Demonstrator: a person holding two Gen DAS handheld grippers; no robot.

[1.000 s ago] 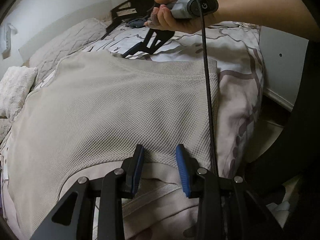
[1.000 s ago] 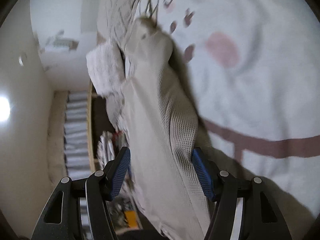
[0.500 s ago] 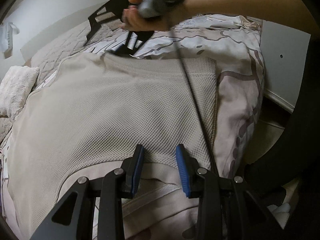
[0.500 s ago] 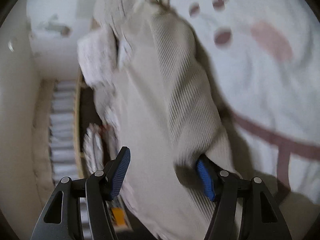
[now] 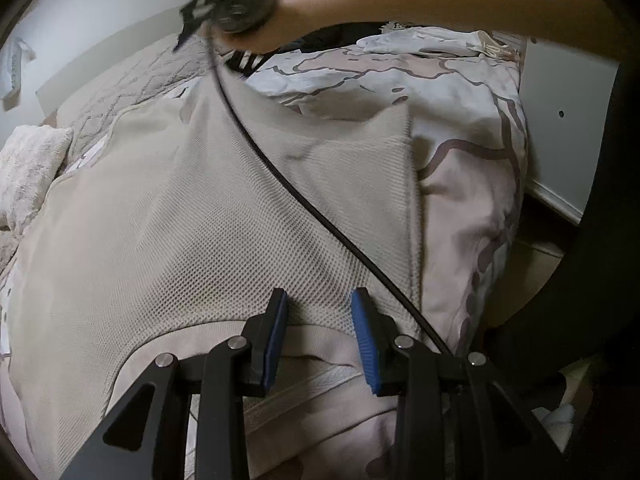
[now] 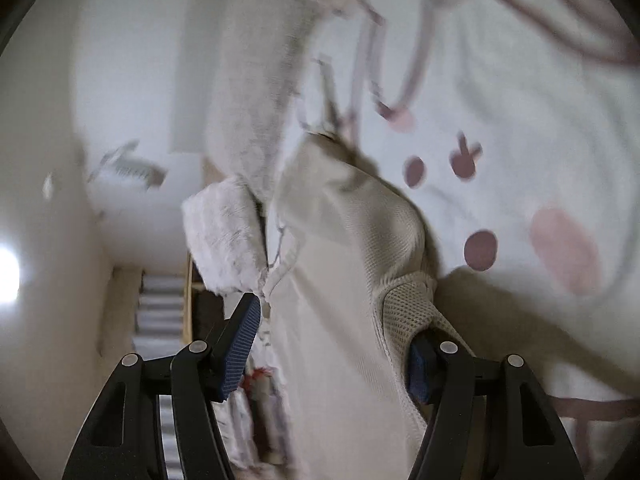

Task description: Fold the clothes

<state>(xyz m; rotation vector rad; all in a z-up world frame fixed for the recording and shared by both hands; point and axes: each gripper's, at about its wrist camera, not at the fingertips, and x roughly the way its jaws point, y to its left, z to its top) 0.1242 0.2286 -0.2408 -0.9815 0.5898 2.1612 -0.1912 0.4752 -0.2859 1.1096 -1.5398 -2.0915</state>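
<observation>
Your beige garment (image 5: 208,216) is a waffle-weave knit, its grid of small cells sharp near the camera, with a smoother ribbed band along the near hem; it lies spread flat across the bed, covering most of the duvet (image 5: 472,168), a soft white cover printed with dusty mauve branch lines and dots. A fluffy white pillow (image 5: 28,168) sits at the garment's far-left edge, beside a quilted, stitched bedspread (image 5: 132,80). Your left gripper (image 5: 320,324) hovers low at the hem with its blue ribbed pads (image 5: 276,336) parted by a moderate gap; cloth shows between them, but they clamp nothing, and whether the tips touch the fabric cannot be told. A thin black cable (image 5: 304,204) drapes diagonally over the knit. Your right gripper (image 6: 334,344) is spread wide, and from its own camera a bunched fold of the garment (image 6: 344,264) bulges between the fingers, a rounded lump of mesh pressed against the right-hand pad (image 6: 418,364) while the left-hand pad stands clear of the cloth. From the left camera your right hand (image 5: 260,12) is blurred over the garment's far edge.
</observation>
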